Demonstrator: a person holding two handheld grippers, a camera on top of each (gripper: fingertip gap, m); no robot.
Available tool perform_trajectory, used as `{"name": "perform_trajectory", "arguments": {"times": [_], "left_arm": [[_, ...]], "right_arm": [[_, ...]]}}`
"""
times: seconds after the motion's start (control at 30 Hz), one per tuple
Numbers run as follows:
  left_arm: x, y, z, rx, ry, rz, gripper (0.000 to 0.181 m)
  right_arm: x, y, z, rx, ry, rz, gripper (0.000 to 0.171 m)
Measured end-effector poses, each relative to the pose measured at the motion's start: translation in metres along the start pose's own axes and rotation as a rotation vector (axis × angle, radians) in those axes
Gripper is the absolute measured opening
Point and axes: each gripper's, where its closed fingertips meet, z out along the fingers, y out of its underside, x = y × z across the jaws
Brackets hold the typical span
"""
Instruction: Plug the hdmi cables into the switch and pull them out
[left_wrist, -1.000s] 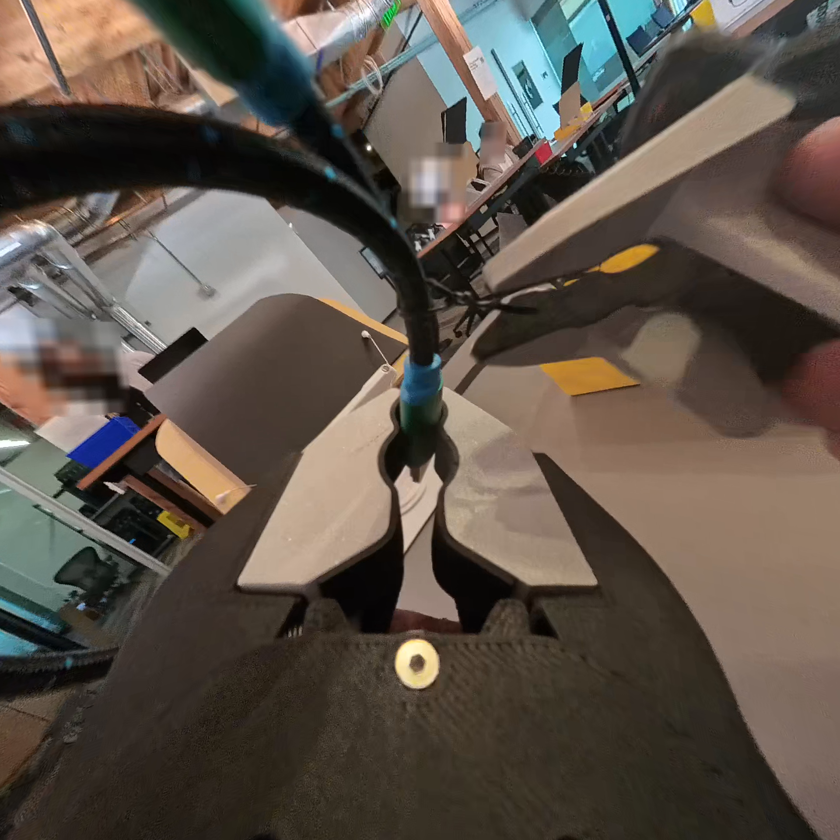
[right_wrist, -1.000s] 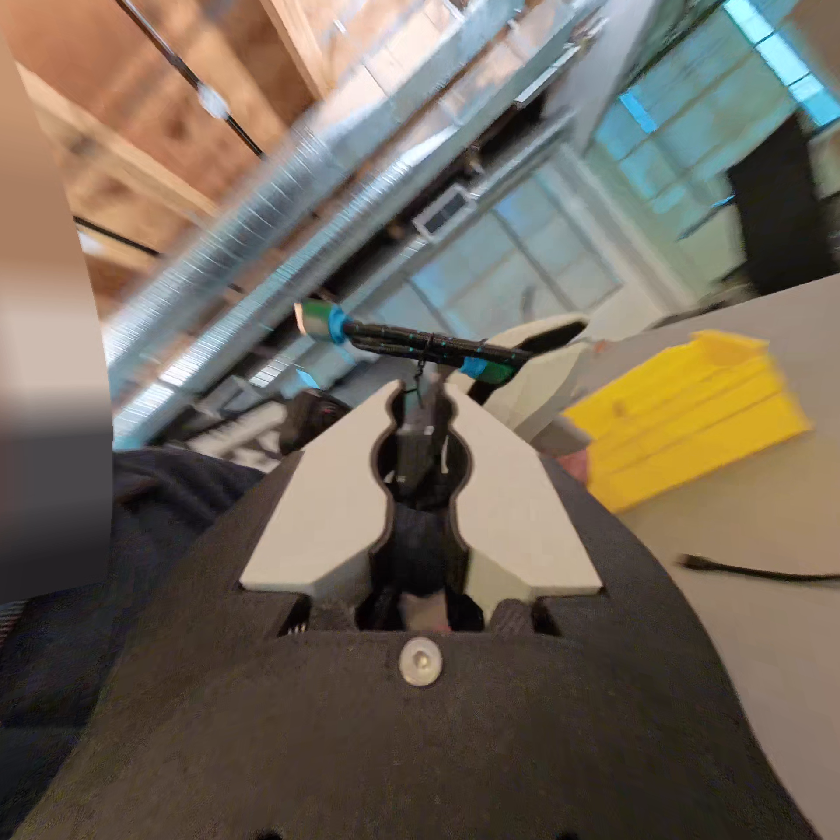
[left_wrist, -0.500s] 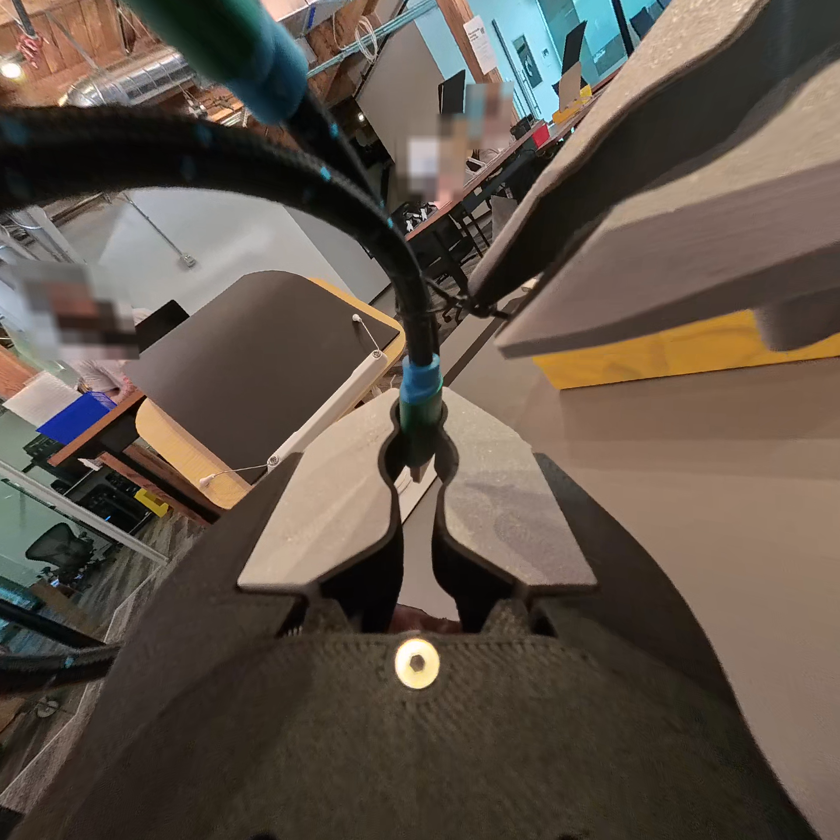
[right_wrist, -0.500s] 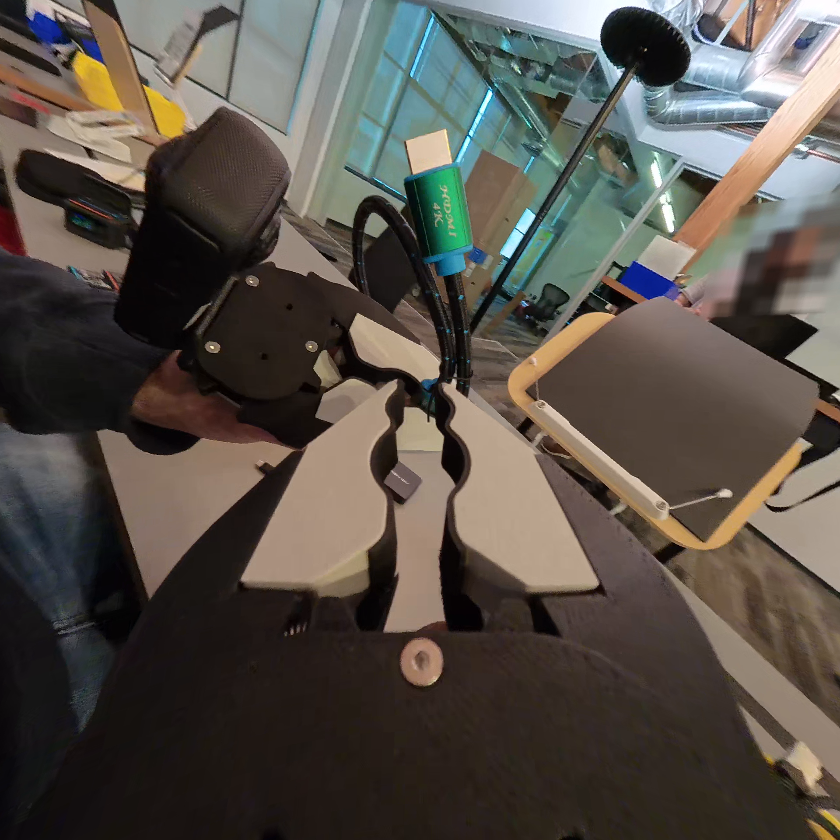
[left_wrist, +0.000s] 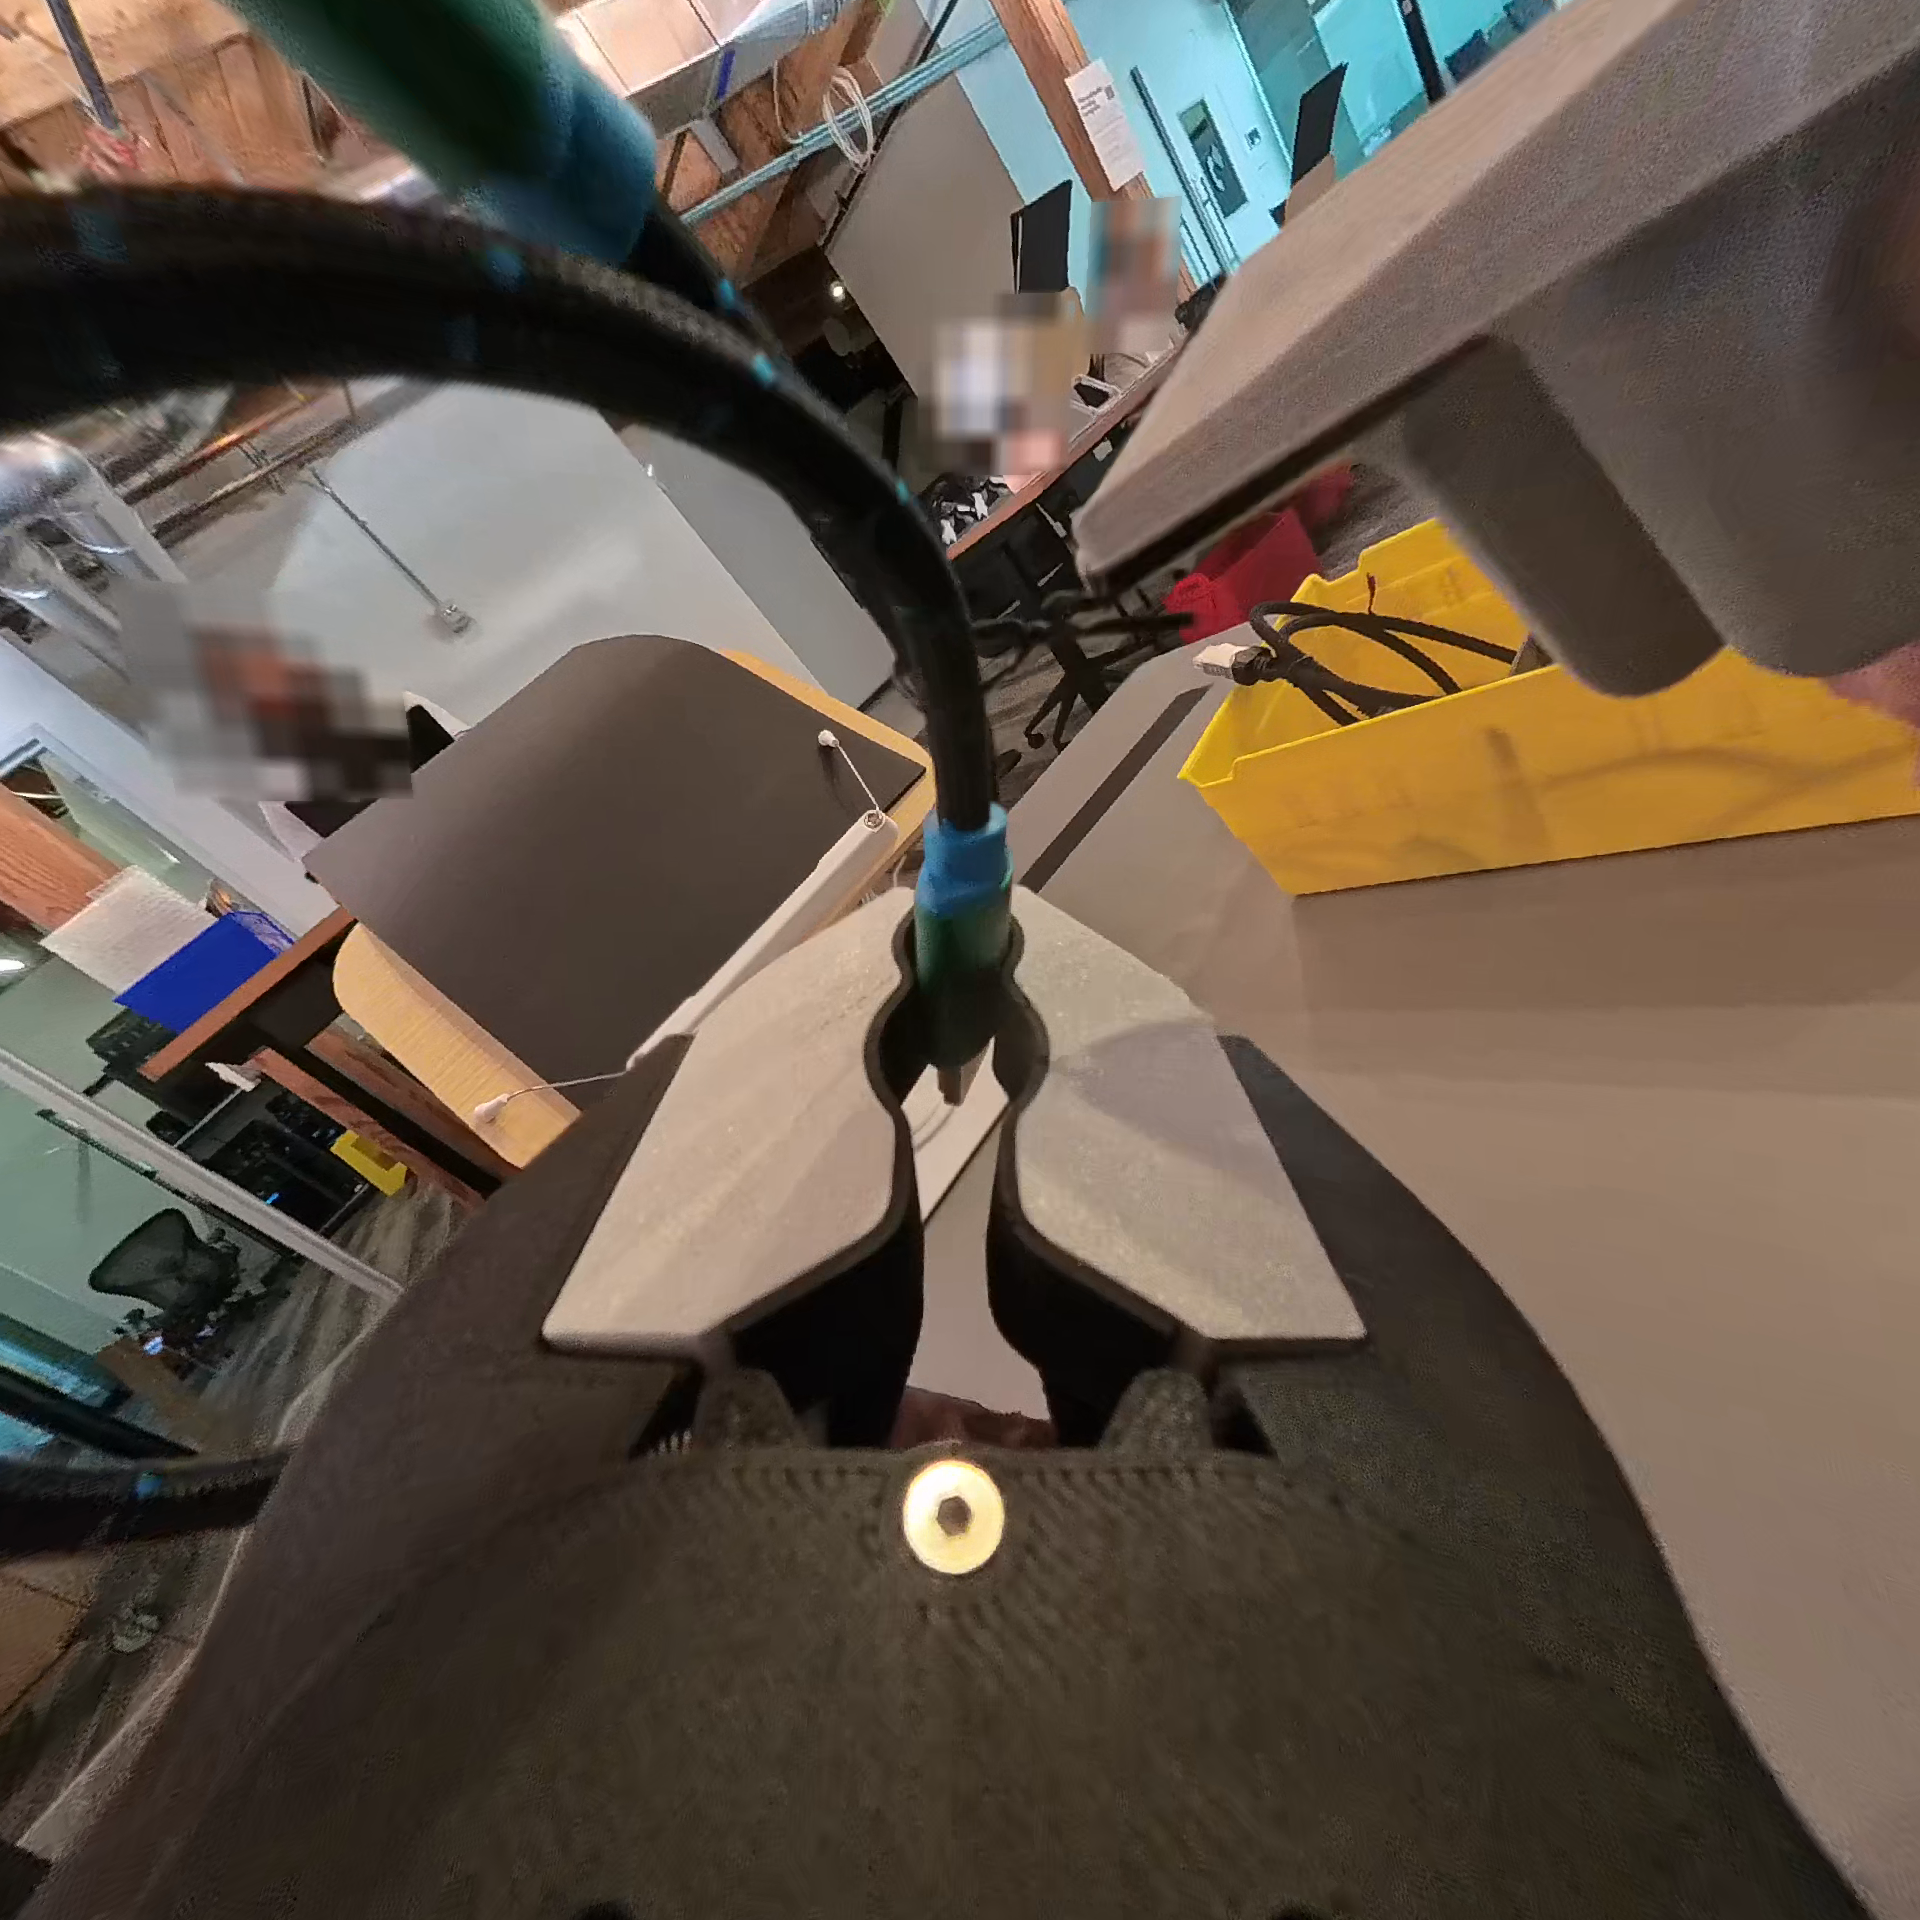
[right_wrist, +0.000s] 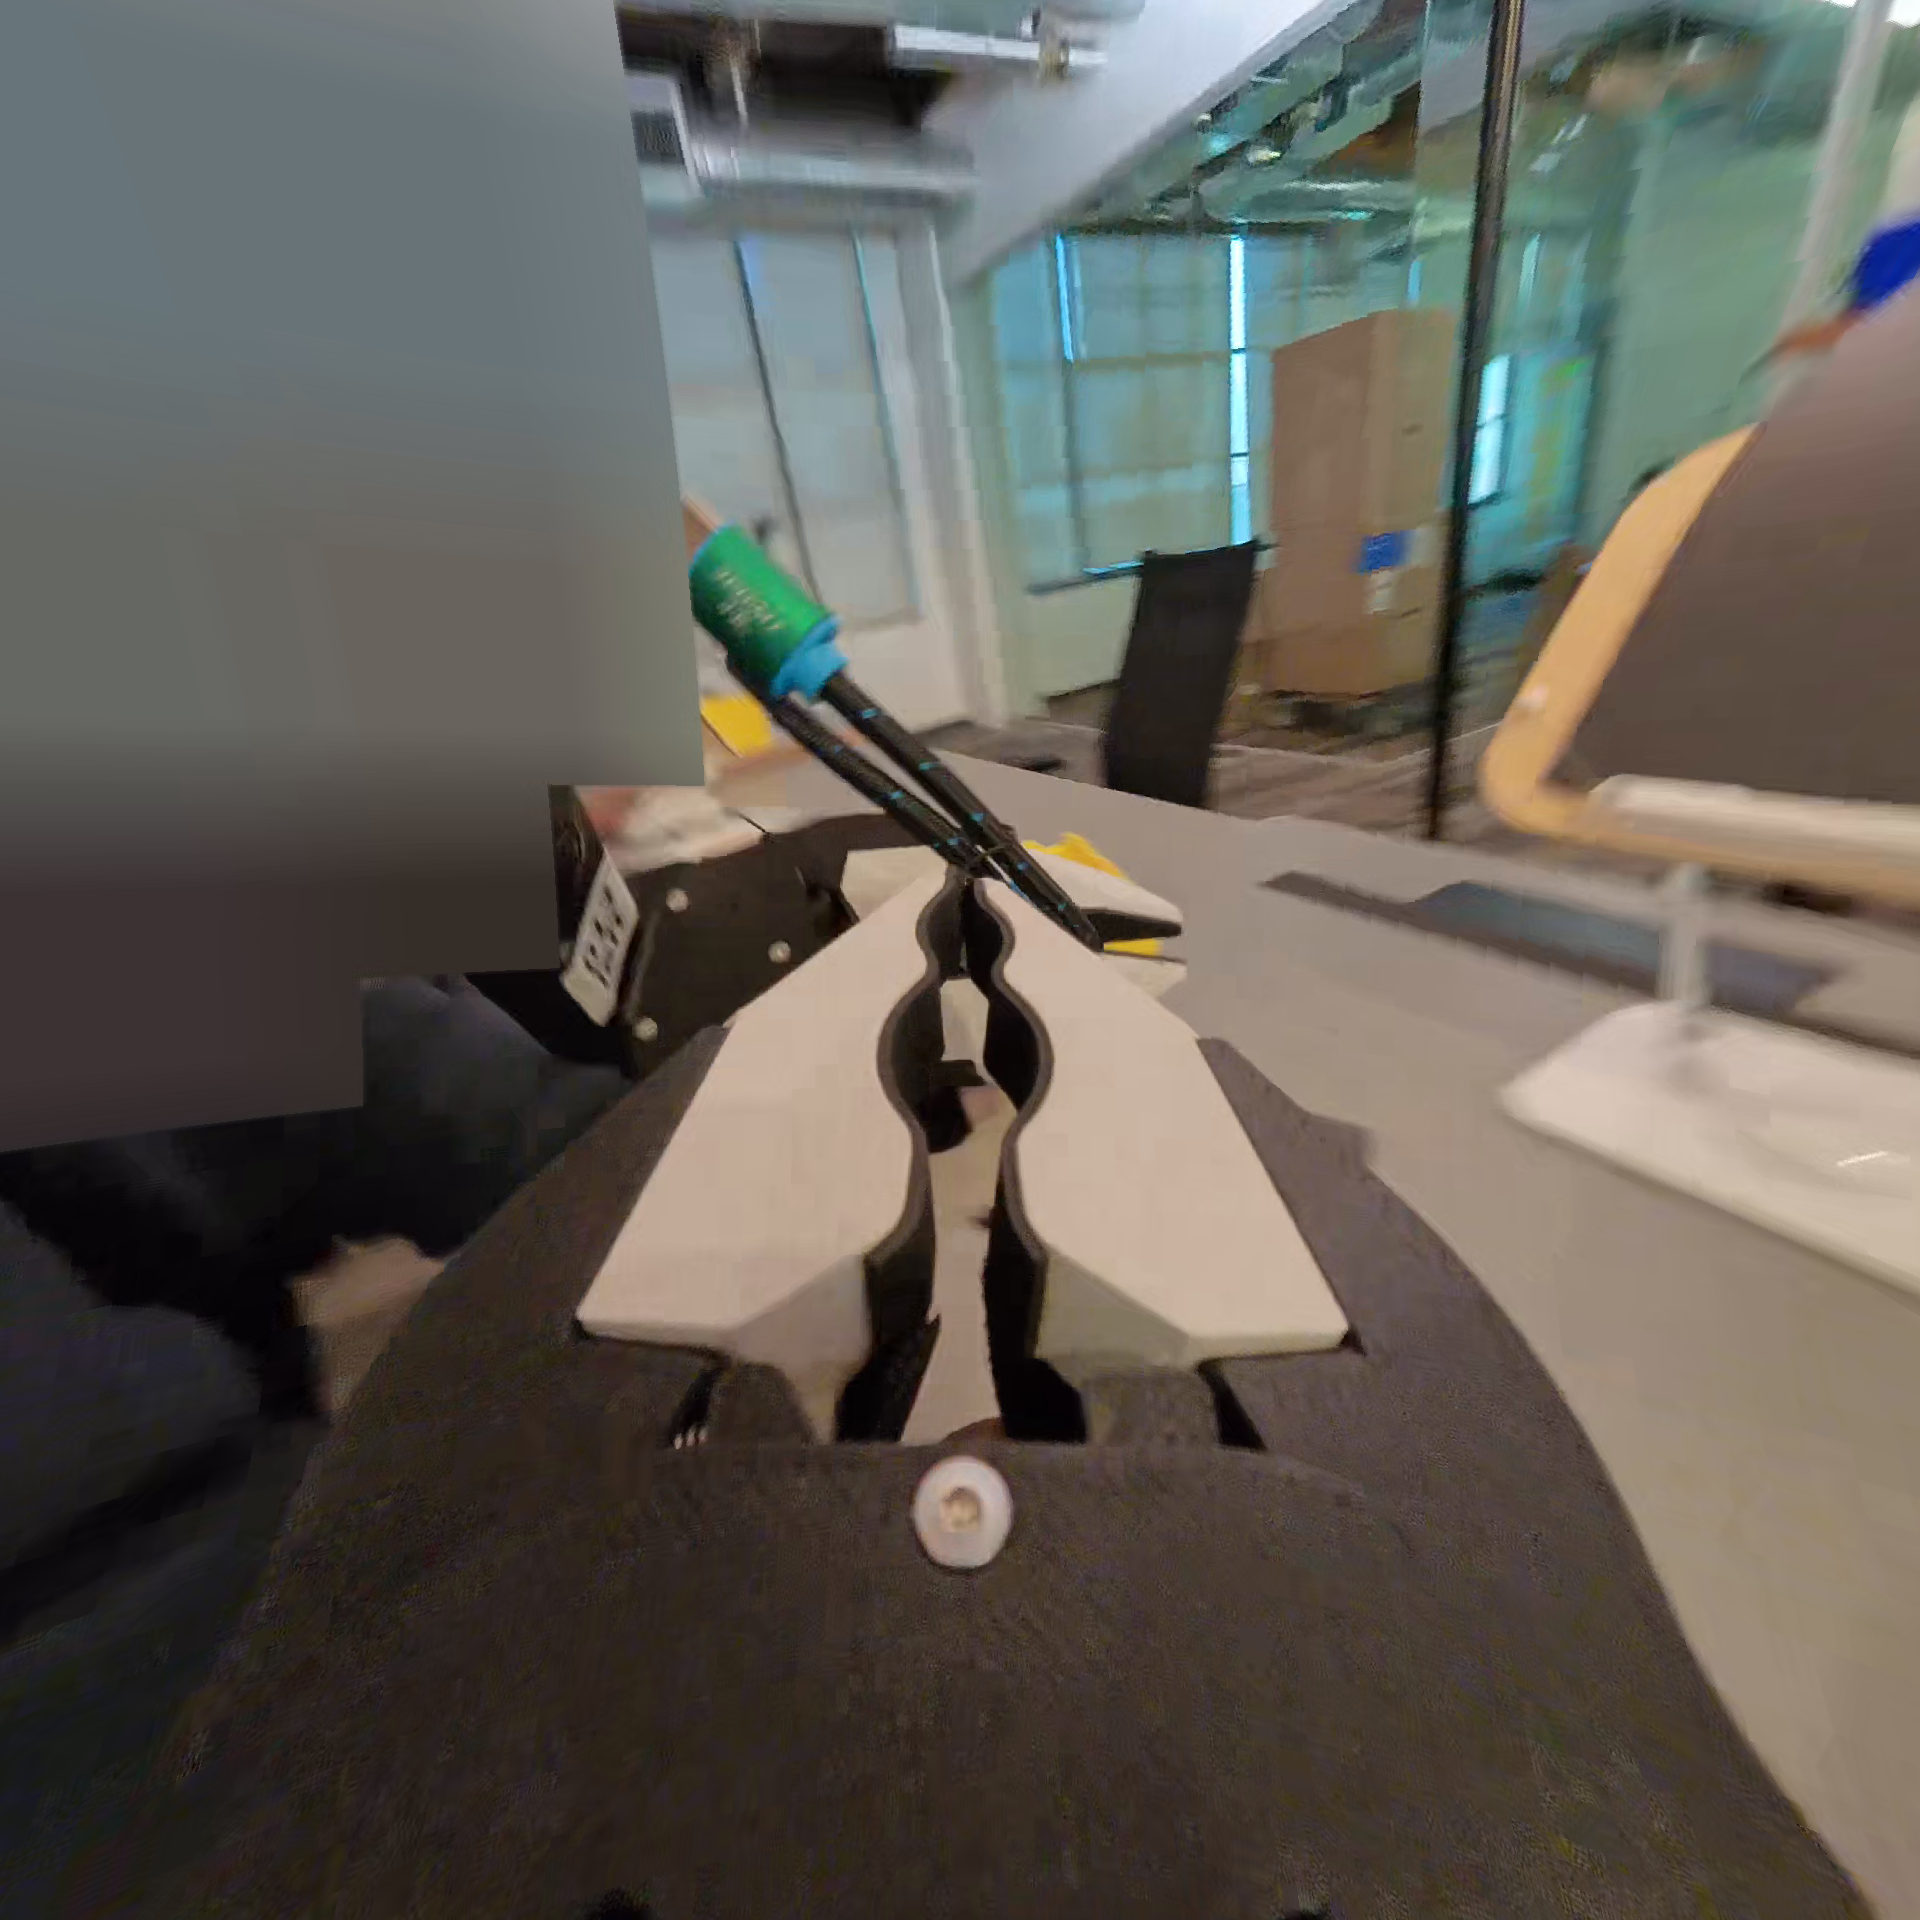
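My left gripper (left_wrist: 961, 940) is shut on a green HDMI plug (left_wrist: 958, 971) with a blue collar. Its black braided cable (left_wrist: 727, 343) loops up and over to the left. The cable's other green plug (left_wrist: 488, 94) is blurred at the top left; it also shows in the right wrist view (right_wrist: 753, 608), raised in the air. My right gripper (right_wrist: 961, 888) is shut, its tips right under the thin black tie (right_wrist: 977, 857) that binds the two cable strands (right_wrist: 914, 790); a thin dark strip runs down between the pads. The right gripper's fingers (left_wrist: 1455, 312) loom close above the left one.
A yellow bin (left_wrist: 1558, 769) with more cables stands on the grey table (left_wrist: 1558, 1143) at the right. A black board in a wood-coloured frame (left_wrist: 623, 831) stands beyond the table edge. A white object (right_wrist: 1714, 1122) lies on the table at the right.
My right gripper's fingers closed fully at the tie on the cable, and its view swung round. My left gripper kept hold of the green plug; the yellow bin came into its view.
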Motion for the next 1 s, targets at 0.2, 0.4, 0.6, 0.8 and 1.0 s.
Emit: {"name": "perform_trajectory", "arguments": {"times": [0.2,0.4,0.6,0.8,1.0], "left_arm": [[0.003,-0.004,-0.001,0.032,0.003,0.019,0.008],[0.006,-0.009,-0.004,0.07,0.026,0.015,0.008],[0.01,-0.005,-0.003,0.055,0.066,-0.049,0.008],[0.012,-0.003,-0.002,0.033,0.1,-0.14,0.009],[0.009,-0.003,-0.001,0.03,0.102,-0.182,0.007]], "right_arm": [[0.008,0.006,-0.002,0.143,-0.225,0.563,0.0],[0.008,0.01,0.002,0.182,-0.301,0.729,0.0],[0.0,0.02,0.003,0.042,-0.284,0.571,0.0],[-0.014,0.023,0.002,0.021,-0.402,0.659,0.0],[0.004,0.026,0.0,0.012,-0.161,0.326,0.017]]}}
